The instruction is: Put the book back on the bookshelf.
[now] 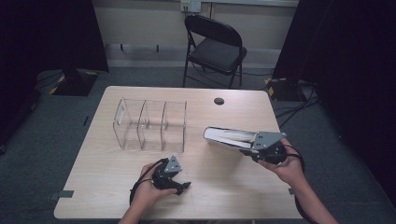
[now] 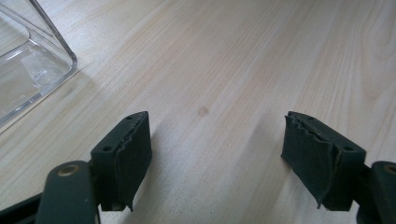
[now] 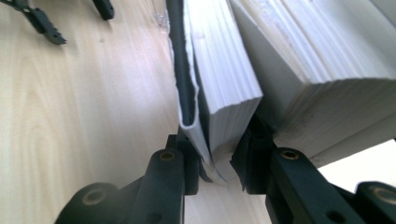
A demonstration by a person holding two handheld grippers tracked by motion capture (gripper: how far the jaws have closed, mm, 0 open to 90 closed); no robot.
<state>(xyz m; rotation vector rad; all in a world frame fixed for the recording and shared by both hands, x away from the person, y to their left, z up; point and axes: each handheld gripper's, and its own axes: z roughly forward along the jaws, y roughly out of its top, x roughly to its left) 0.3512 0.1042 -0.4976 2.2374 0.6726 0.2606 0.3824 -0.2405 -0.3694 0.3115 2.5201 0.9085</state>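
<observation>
The thick white-paged book with a dark cover (image 1: 229, 136) was lifted a little above the pale wooden table (image 1: 233, 186), at its right side, and its long axis pointed left toward the clear plastic three-compartment organiser (image 1: 150, 124). The right gripper (image 1: 252, 151) held it at the near end; in the right gripper view the jaws were pressed together on the cover and a part of the pages (image 3: 224, 93), not the whole block. The organiser stood well apart to the left of the book. The left gripper (image 1: 183, 187) rested low near the table edge, jaws apart and empty, nearer to the organiser.
</observation>
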